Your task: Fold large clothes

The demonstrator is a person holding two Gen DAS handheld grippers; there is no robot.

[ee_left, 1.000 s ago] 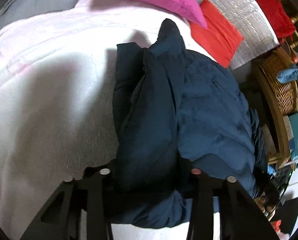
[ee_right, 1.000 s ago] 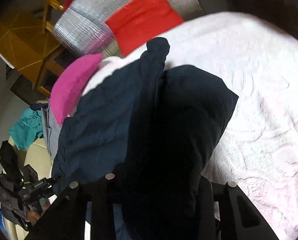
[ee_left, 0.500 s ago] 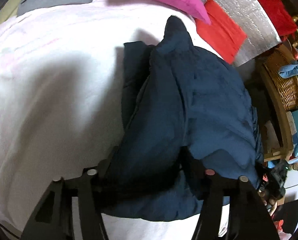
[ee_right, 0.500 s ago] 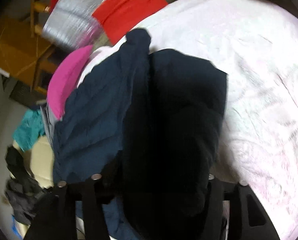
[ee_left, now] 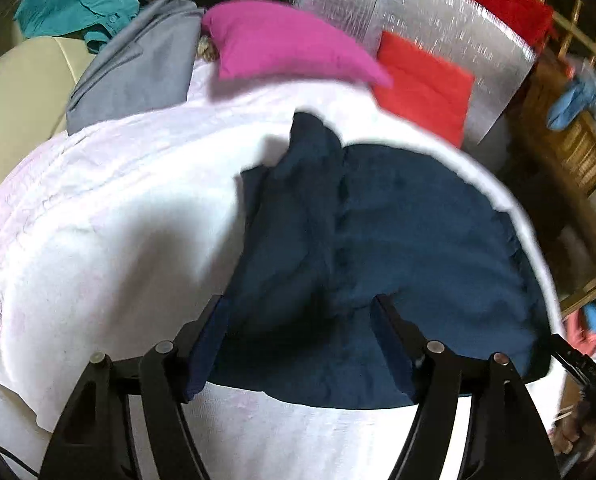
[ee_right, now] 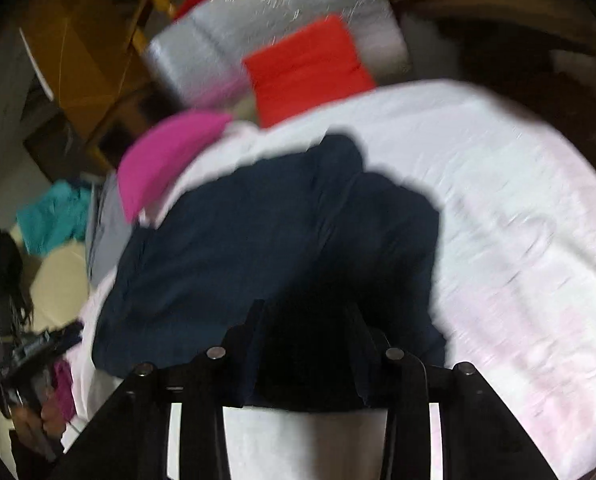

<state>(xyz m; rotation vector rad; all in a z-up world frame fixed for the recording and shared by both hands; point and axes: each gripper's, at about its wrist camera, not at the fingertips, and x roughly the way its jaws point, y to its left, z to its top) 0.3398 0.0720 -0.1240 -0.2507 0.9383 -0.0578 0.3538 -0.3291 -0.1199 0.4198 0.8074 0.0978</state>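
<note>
The navy jacket [ee_left: 378, 248] is lying folded on the white bed [ee_left: 97, 248]. The left gripper [ee_left: 298, 336], fingers spreading apart, is clamping nothing, apparently releasing the fold. The right gripper [ee_right: 310, 344], fingers narrowing, is blurred; I cannot tell whether it is gripping.

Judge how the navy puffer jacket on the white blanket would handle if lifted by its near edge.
The navy jacket looks quilted and puffy, so probably light for its bulk. It lies in soft rumpled folds, so it would likely droop and unfold rather than hold shape. Its smooth-looking shell may slide on the white blanket if pushed.
</note>
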